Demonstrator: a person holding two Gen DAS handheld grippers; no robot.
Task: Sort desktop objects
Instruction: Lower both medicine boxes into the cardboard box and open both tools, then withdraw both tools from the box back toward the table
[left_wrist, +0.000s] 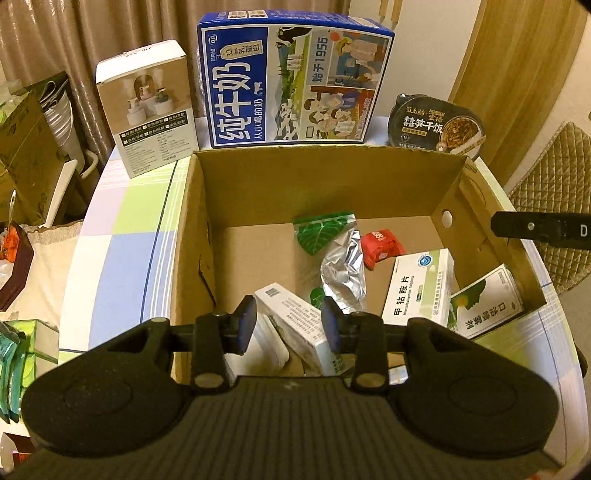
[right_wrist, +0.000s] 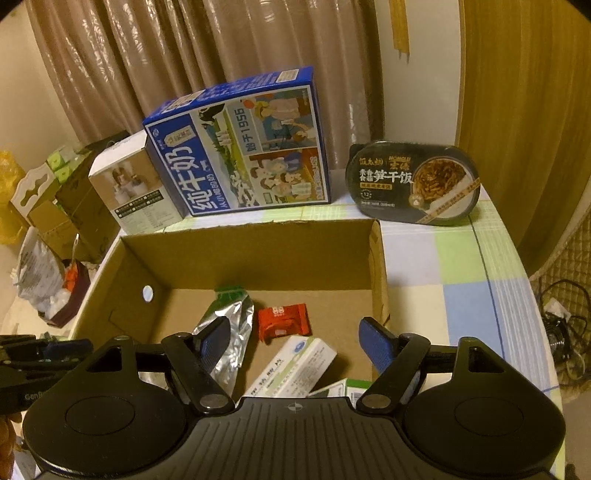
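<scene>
Our left gripper (left_wrist: 288, 322) hangs part-open, empty, over the cardboard box (left_wrist: 314, 186); at three o'clock our right gripper (right_wrist: 291, 345) gapes wide, empty too — both ready to reach again.

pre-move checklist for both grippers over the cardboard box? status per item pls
1. Left gripper open and holding nothing: ok; it hovers above the long white box.
2. Right gripper open and holding nothing: ok, jaws wide apart.
3. Cardboard box open on top, bare floor left inside: ok.
4. Items already in the box (foil pouch, red packet, medicine box) lie below the rim: ok.
5. Milk carton, small white box and dark meal tray stand outside behind the box: not ok if they are to be sorted.
6. Clearance between the two grippers: cannot tell.
</scene>
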